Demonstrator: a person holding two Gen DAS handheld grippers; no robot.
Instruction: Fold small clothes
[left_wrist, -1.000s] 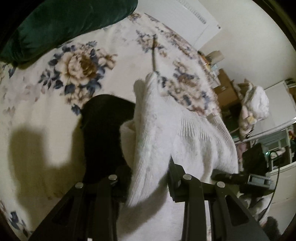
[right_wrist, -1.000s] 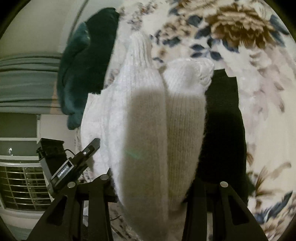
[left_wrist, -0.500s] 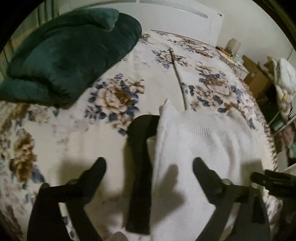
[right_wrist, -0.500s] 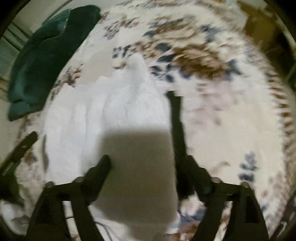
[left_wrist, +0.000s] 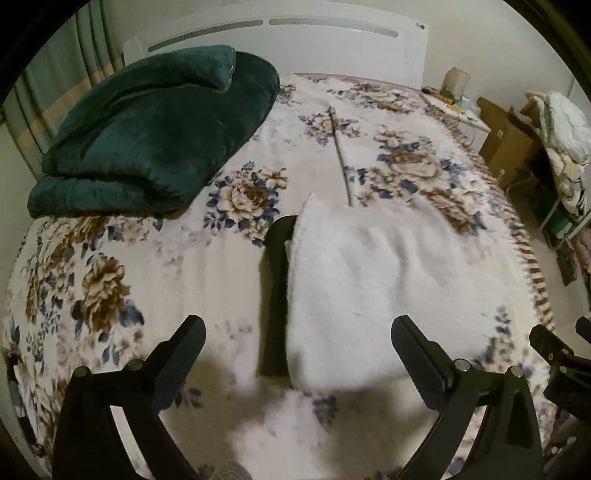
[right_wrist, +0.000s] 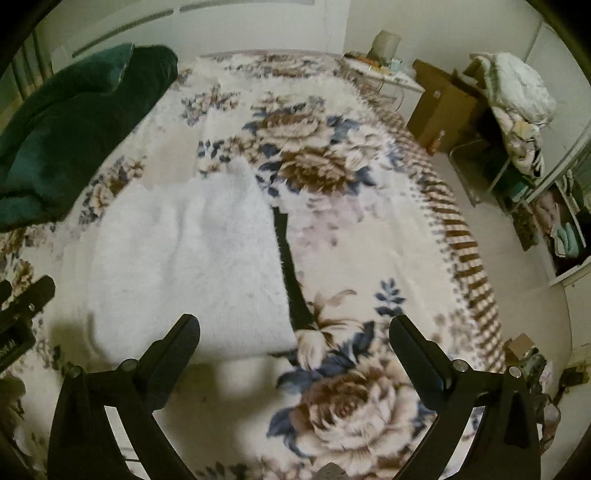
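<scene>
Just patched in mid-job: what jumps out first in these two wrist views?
The folded white knit garment lies flat mid-bed on the floral blanket, with a dark garment showing as a strip from under one edge. Both the left claw and the right claw hang above the bed with jaws wide and nothing between them. A bulky dark green folded comforter sits by the white headboard.

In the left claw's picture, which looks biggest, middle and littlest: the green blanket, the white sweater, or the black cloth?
1. Green blanket and white sweater: about alike. The sweater lies nearer the camera, so I won't rank these two.
2. Black cloth: smallest, only a narrow strip showing beside the sweater.
</scene>
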